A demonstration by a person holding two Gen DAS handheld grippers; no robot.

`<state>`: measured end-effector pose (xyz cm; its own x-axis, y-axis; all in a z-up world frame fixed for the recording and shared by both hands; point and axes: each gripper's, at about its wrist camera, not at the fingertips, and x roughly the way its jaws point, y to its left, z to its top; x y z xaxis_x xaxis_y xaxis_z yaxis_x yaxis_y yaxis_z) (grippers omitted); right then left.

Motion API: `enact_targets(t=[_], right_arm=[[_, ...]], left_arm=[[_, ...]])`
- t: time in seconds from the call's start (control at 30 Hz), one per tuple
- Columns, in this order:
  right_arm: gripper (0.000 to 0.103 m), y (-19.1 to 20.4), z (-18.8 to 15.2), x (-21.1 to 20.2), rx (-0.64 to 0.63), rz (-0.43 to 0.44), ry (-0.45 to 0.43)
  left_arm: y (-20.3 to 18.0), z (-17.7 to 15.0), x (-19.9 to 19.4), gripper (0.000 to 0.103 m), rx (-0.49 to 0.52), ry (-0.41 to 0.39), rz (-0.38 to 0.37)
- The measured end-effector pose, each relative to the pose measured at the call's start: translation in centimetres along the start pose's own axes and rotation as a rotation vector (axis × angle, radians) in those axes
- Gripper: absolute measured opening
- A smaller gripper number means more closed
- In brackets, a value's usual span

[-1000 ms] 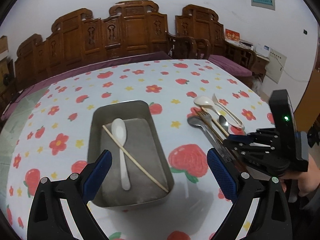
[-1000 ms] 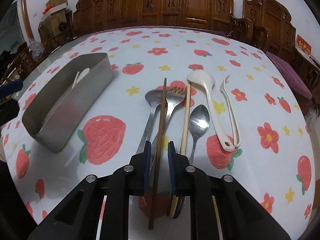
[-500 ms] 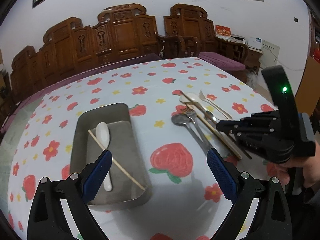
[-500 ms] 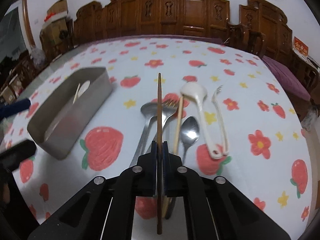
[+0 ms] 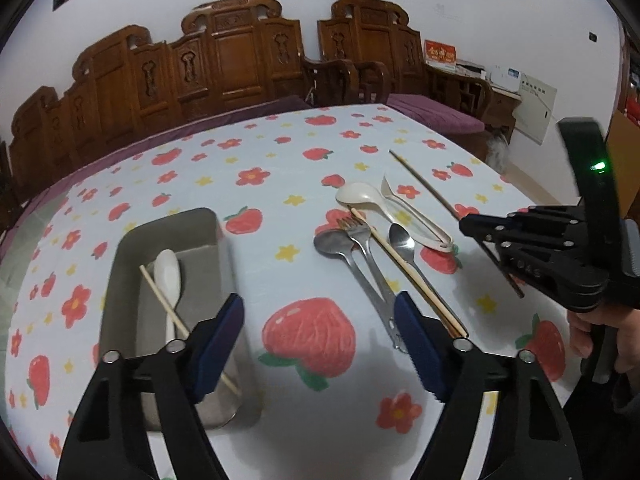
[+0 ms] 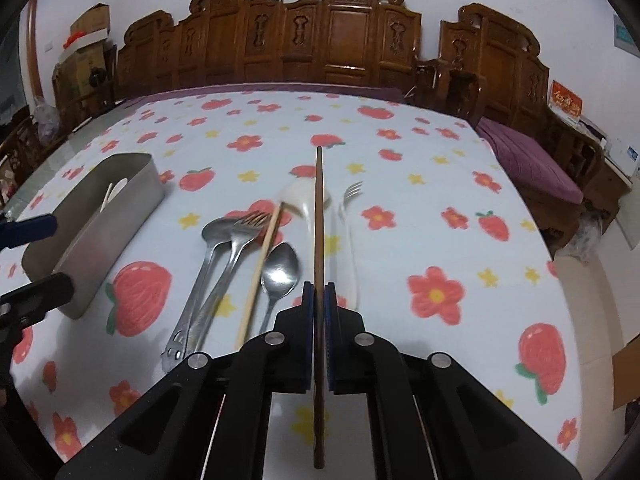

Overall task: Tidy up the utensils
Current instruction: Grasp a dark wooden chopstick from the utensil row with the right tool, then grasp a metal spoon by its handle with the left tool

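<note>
Two wrist views of a table under a strawberry-print cloth (image 5: 280, 184), during the sorting of utensils into a metal tray (image 5: 218, 240). The right gripper (image 6: 319, 320) is pressed together on a dark chopstick (image 6: 319, 216), which is pinched partway along its length and carried clear of the cloth, its tip pointing away from the camera. In the left wrist view the same chopstick (image 5: 424, 184) juts out beyond the right gripper (image 5: 466, 226) above the remaining pile. The left gripper (image 5: 320, 332) is closing with nothing between its fingers; it hovers over the cloth between the tray and the pile. The tray already holds a white spoon (image 5: 170, 276) and a pale chopstick (image 5: 160, 296) lying crossed. On the cloth remain a steel spoon (image 5: 332, 242), a steel fork (image 5: 354, 226), a second pale chopstick (image 5: 400, 260), a smaller steel spoon (image 5: 402, 236), a white ladle spoon (image 5: 358, 194) and a white fork (image 5: 390, 192). Step in hand, as judged: carrying one chopstick to the tray. The next move calls for travel toward the tray, with the stick turned to run along the tray's length so that both ends clear the rim before release
</note>
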<state>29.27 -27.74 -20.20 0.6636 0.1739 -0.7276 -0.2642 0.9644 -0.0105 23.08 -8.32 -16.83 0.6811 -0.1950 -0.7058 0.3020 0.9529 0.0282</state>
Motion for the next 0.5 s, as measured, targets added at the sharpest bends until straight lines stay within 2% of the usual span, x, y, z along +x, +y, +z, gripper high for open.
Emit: enact_targets(t=[0.23,0.5], right_arm=[[0.006,-1.3,0.2,-0.6,0.043,0.026,-0.017],[0.006,-1.1,0.2,-1.5,0.044,0.056,-0.047]], left_arm=[[-1.6,1.5,2.8,0.06,0.02,0.043,-0.001],[-1.8,2.8,7.1,0.058,-0.039,0.098,0.016]])
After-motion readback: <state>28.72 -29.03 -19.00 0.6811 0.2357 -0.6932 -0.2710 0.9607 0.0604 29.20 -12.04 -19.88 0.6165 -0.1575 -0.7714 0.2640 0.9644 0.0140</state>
